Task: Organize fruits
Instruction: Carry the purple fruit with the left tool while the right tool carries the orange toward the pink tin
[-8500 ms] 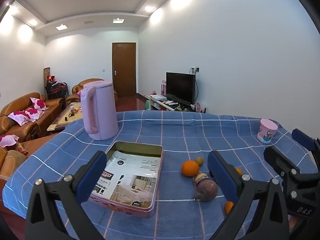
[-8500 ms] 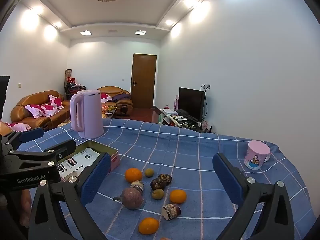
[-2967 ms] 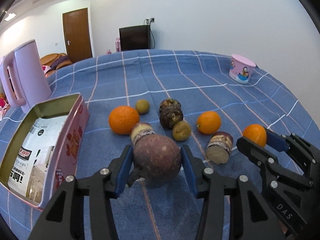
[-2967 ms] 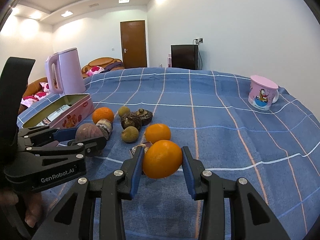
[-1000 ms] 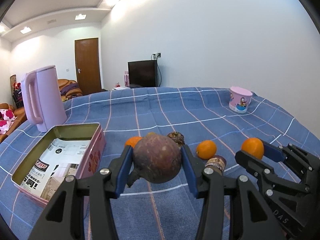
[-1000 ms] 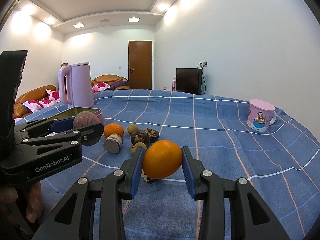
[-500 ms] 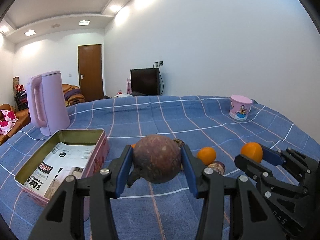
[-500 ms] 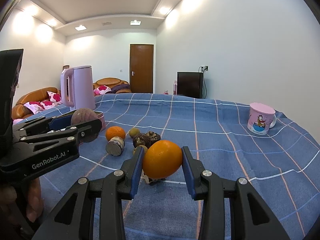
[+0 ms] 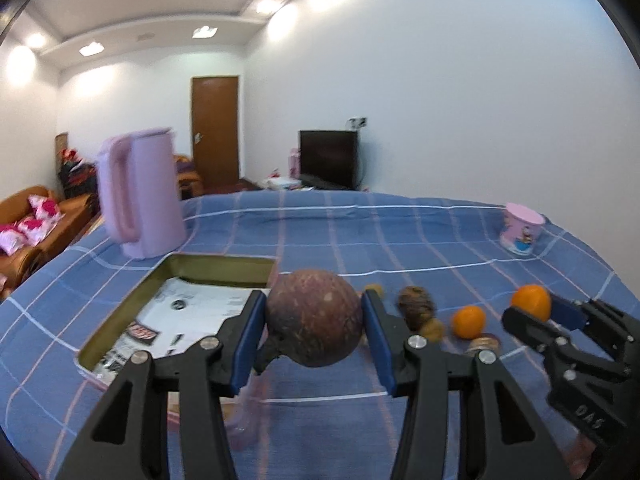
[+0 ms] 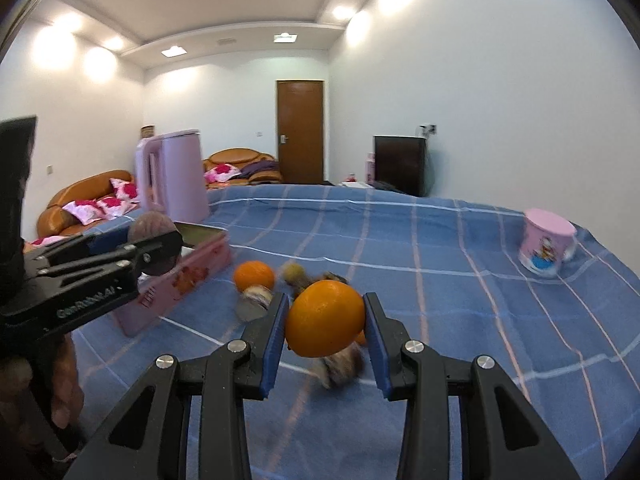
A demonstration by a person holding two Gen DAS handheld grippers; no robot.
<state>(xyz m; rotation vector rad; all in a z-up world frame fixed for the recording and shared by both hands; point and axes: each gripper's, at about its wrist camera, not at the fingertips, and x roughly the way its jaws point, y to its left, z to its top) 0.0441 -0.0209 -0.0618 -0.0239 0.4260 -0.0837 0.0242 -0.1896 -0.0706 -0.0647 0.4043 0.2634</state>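
Left hand-held gripper pinches a purple fruit near the tin; right hand-held gripper pinches an orange.

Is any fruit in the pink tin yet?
No fruit visible inside. The pink tin shows only printed paper; its near corner is hidden behind the left gripper.

Both fruits have left the tabletop. The left tongs have lifted the purple fruit toward the tin, and the right tongs have raised their orange above the pile.
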